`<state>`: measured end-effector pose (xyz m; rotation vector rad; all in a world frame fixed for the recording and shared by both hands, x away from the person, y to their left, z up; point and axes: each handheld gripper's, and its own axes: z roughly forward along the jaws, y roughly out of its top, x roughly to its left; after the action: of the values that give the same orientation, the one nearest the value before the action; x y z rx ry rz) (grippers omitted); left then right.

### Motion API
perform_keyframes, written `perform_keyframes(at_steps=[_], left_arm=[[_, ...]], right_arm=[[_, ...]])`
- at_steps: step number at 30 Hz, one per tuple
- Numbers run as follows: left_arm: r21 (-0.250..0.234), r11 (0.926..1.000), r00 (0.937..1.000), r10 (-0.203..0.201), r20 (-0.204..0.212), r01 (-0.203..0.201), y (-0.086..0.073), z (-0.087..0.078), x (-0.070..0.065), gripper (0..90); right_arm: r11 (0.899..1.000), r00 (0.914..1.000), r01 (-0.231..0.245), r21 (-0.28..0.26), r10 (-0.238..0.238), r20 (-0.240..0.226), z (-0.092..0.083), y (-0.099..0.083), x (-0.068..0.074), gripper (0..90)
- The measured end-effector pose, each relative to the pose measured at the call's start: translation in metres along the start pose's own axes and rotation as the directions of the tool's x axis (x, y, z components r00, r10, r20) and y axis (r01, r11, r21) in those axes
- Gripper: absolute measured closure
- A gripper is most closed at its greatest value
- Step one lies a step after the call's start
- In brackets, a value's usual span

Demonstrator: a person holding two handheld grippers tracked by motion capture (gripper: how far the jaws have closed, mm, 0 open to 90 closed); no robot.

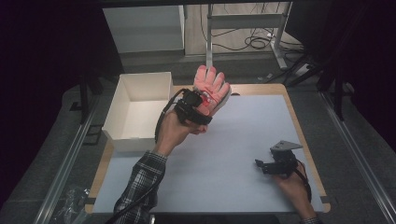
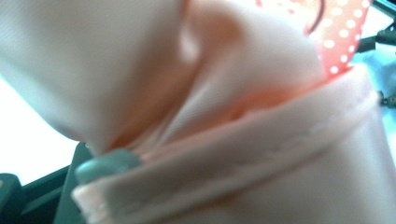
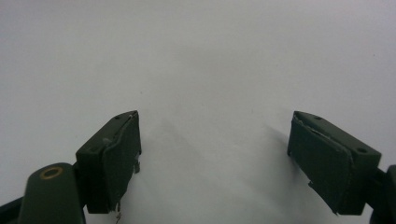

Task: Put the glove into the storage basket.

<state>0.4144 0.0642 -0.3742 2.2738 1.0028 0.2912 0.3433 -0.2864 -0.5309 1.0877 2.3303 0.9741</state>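
The white cardboard box [image 1: 140, 109] at the worktop's [image 1: 233, 154] far left corner has nothing visible in it. The left claw [image 1: 198, 100] is clamped tight on the cuff of a pink oven mitt [image 1: 212, 88], holding it up off the worktop just right of the box. Up close, the left gripper view catches the stitched hem and a red dotted ribbon [image 2: 338, 42]. The right claw [image 3: 212, 163] rests low over bare worktop, jaws wide apart, holding nothing.
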Motion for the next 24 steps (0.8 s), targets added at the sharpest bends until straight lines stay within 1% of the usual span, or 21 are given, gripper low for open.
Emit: perform_keyframes(at_steps=[2,6,11,13,18,20,24], left_arm=[[-0.005,0.9999,0.9999,-0.01,-0.013,0.01,0.002,-0.005,0.005,38.3],[-0.024,0.999,0.9989,-0.038,-0.026,0.038,0.004,-0.016,0.016,38.3],[-0.031,0.9973,0.9958,-0.068,-0.061,0.066,0.004,-0.027,0.031,38.3],[-0.037,0.9959,0.9934,-0.086,-0.076,0.083,0.003,-0.031,0.038,38.3],[-0.058,0.9908,0.9871,-0.128,-0.097,0.122,-0.002,-0.042,0.055,38.2],[-0.065,0.9891,0.9847,-0.138,-0.106,0.132,-0.004,-0.046,0.06,38.0],[-0.085,0.9825,0.9762,-0.176,-0.127,0.166,-0.012,-0.054,0.075,37.9]], right_arm=[[1.0,1.0,-0.001,0.0,0.001,0.0,0.0,0.0,0.0,17.7],[1.0,1.0,-0.001,0.0,0.001,0.0,0.0,0.0,0.0,17.7],[1.0,1.0,0.0,0.0,0.0,0.0,0.0,0.0,0.0,17.7],[1.0,1.0,0.001,0.0,-0.001,0.0,0.0,0.0,0.0,17.7],[1.0,1.0,-0.001,0.0,0.001,0.0,0.0,0.0,0.0,17.7],[1.0,1.0,0.0,-0.001,0.0,0.0,0.0,0.0,0.0,17.7],[1.0,1.0,0.0,0.0,0.0,0.0,0.0,0.0,0.0,17.6]])
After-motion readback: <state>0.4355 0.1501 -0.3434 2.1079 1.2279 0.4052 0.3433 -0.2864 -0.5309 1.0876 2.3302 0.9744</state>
